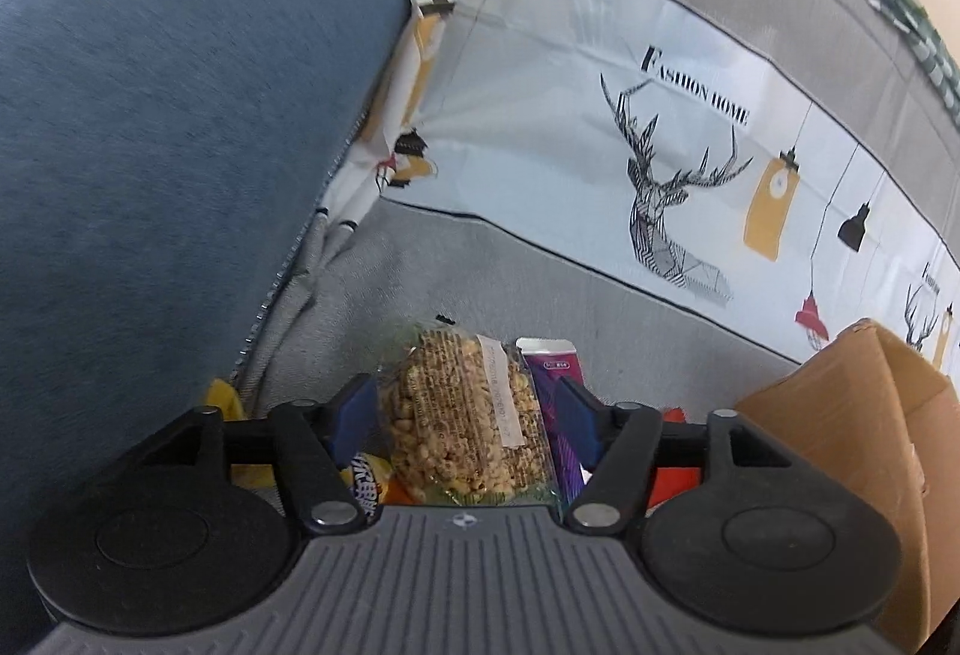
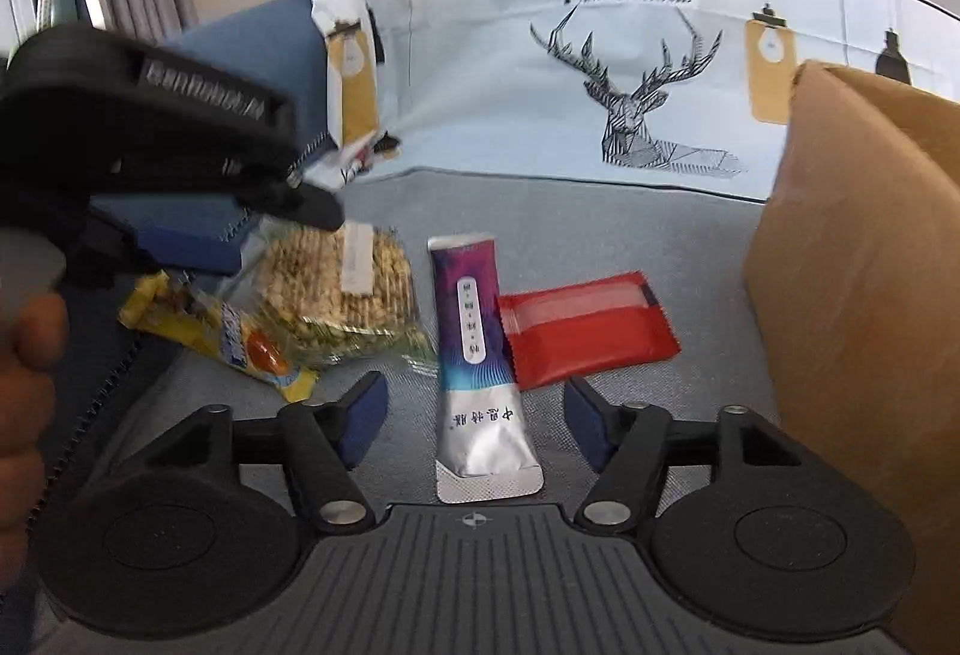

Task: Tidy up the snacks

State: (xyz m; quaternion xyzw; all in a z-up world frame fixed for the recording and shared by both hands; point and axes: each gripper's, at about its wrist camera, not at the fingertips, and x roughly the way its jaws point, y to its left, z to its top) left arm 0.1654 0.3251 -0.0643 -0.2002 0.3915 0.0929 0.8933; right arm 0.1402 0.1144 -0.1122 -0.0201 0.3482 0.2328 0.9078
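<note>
On a grey sofa seat (image 2: 600, 229) we see four snacks laid in a loose row before a deer-print cover (image 2: 630, 73). Our left hand-held gripper (image 1: 465, 406) hovers low with its blue fingers spread either side of the clear bag of puffed grain (image 1: 462, 415), whose long axis runs away from us; whether the pads touch it we cannot tell. Our right hand-held gripper (image 2: 474, 424) stands open, straddling the near, silver end of the purple sachet (image 2: 477, 355), which lies lengthwise, purple end toward the sofa back. A red packet (image 2: 585, 328) lies crosswise just right of it, a yellow wrapper (image 2: 216, 331) at far left, a cardboard box (image 2: 864, 295) at right.
</note>
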